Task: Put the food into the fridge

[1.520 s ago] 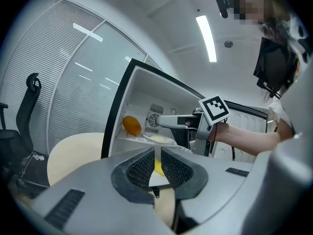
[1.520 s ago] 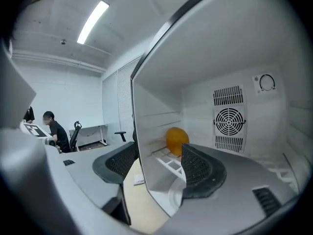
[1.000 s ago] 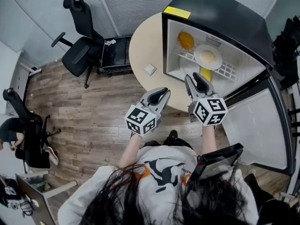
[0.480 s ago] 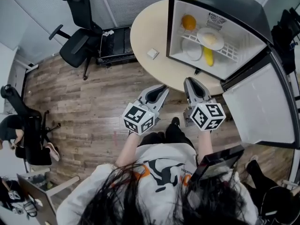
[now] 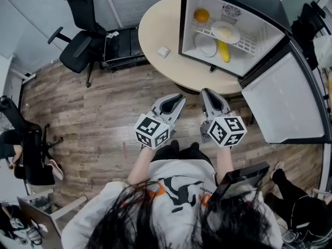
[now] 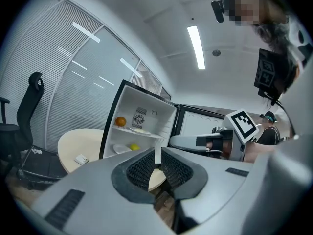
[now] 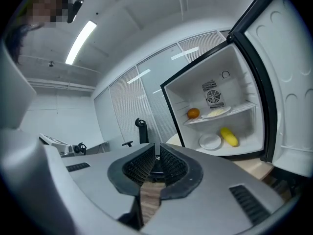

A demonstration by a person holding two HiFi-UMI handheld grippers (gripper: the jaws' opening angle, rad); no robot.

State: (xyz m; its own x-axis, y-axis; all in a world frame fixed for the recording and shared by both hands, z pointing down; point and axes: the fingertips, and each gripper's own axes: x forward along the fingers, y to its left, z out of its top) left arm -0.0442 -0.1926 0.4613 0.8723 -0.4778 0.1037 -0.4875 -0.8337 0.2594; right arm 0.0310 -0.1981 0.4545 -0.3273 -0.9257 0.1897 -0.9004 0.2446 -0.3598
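Apparently the loading step is finished. The fridge (image 5: pixel 212 5) stands on the round surface (image 5: pixel 155 30) with its door (image 5: pixel 285 102) swung wide open to the right, and the food is inside it. An orange (image 5: pixel 201 15) and a plate with food (image 5: pixel 225 32) sit on the wire shelf. Below them, on the fridge bottom, lie an empty plate (image 5: pixel 206 44) and a yellow oblong fruit (image 5: pixel 223 51), just beside each other. On the surface I see only a small white thing (image 5: pixel 164 51), too small to say what it is.

Both grippers are held in front of the person, over the wooden floor (image 5: pixel 88 118) and well apart from the fridge. The left gripper (image 5: pixel 179 97) has its jaws together with nothing between them. The right gripper (image 5: pixel 206 92) has just been closing its jaws, and they now meet on nothing as well.

In my judgement the step in hand is the end of the task, with both grippers empty and no food waiting outside. The next move most likely calls for shutting the door. The right gripper is the nearer one, so it should go to the free edge of the door and push it round until it meets the fridge frame. The push should be gentle, because the fridge only stands on the surface and could slide.
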